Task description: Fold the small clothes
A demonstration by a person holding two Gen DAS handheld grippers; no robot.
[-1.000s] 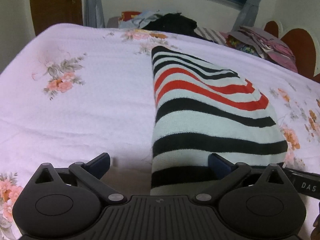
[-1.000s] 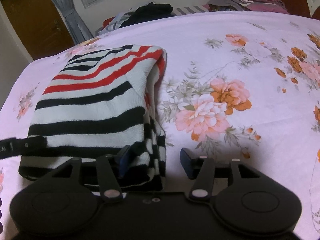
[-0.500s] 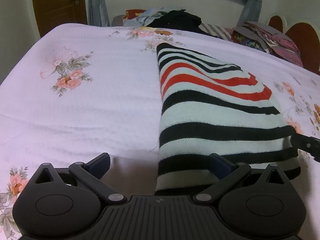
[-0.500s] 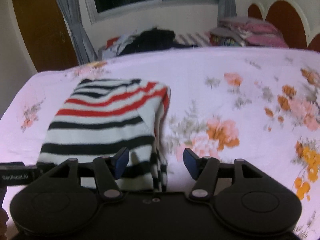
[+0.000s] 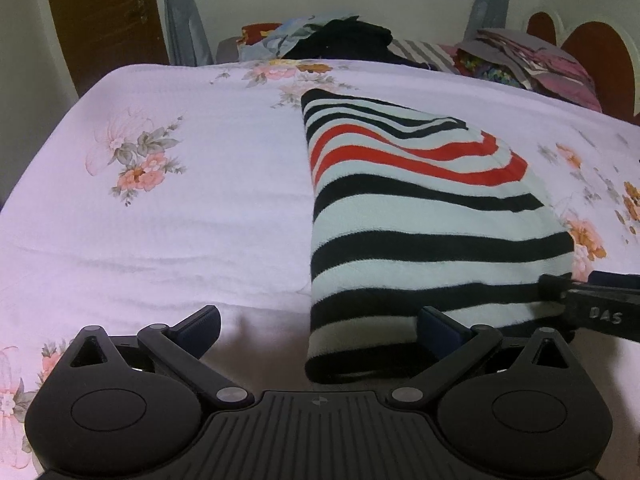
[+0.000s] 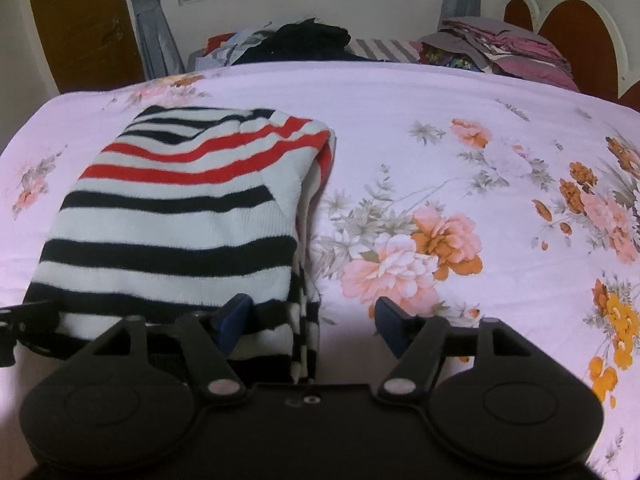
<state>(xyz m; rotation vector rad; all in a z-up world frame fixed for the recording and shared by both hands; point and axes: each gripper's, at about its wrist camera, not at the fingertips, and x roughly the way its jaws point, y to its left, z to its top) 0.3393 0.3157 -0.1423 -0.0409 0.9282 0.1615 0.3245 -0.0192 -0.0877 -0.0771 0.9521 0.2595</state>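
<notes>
- Both claws were spread wide and held nothing: left claw [image 5: 318, 326] straddled the near left corner of the striped sweater [image 5: 420, 216], right claw [image 6: 314, 320] the near right corner.
- Sweater lay folded in layers on the floral bed [image 5: 160, 208], left of centre, stacked edges facing right, so each corner was reachable, I'd judge.
- Each claw sat low and level, pointing far, right fingertip [image 5: 554, 286] touching the hem.
</notes>
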